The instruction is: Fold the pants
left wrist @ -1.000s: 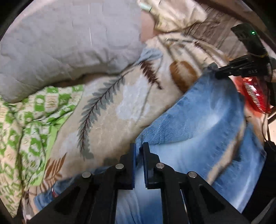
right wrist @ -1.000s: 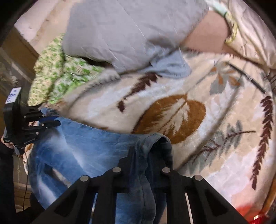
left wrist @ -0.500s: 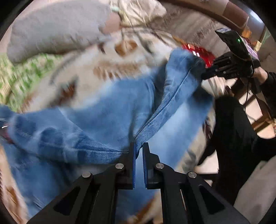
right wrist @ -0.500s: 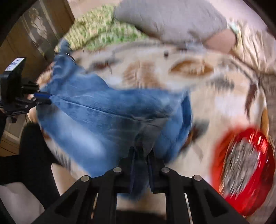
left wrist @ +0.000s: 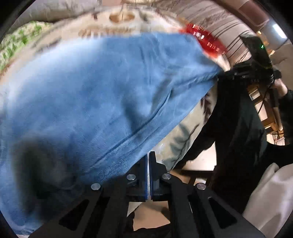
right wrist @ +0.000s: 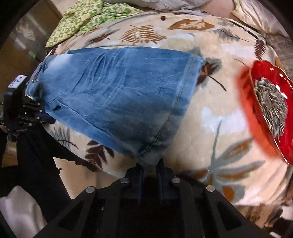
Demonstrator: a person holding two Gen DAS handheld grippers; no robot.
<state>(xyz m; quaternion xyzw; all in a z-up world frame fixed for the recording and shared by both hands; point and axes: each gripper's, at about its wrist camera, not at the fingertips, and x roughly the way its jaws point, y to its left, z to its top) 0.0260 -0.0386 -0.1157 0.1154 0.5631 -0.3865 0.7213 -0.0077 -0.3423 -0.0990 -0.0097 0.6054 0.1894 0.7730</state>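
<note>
Soft leaf-print blanket (right wrist: pixel 210 117) covers the bed & fills most of the right wrist view. Blue jeans (right wrist: pixel 119 95) lie across it, from center-left of the frame down to bottom center. They look folded over, w/ a stitched edge running down their right side.

Right gripper (right wrist: pixel 150 170) sits at bottom center of its own view. Its fingers are clamped on the bottom corner of the jeans, cloth bunched between them. Same gripper shows in the left wrist view at upper right (left wrist: pixel 222 73), pinching the far corner of the denim.

Left gripper (left wrist: pixel 148 164) is at bottom center of its view. Its fingers are nearly together w/ only a thin gap, & the jeans (left wrist: pixel 95 102) edge runs down into them, so it grips the cloth too. In the right wrist view it shows at mid left (right wrist: pixel 46 118), holding the jeans' left corner near the waist end.

Left wrist view is blurry; denim fills most of it, lifted close to the lens.

Red dish (right wrist: pixel 256 117) w/ gray striped seeds (right wrist: pixel 271 106) sits at right of the right wrist view, on the blanket, apart from the jeans. Green checked cloth (right wrist: pixel 87 16) lies at upper left. Gray pillow (right wrist: pixel 161 3) is at top. Person in dark clothes (left wrist: pixel 238 117) stands at right of the left wrist view.
</note>
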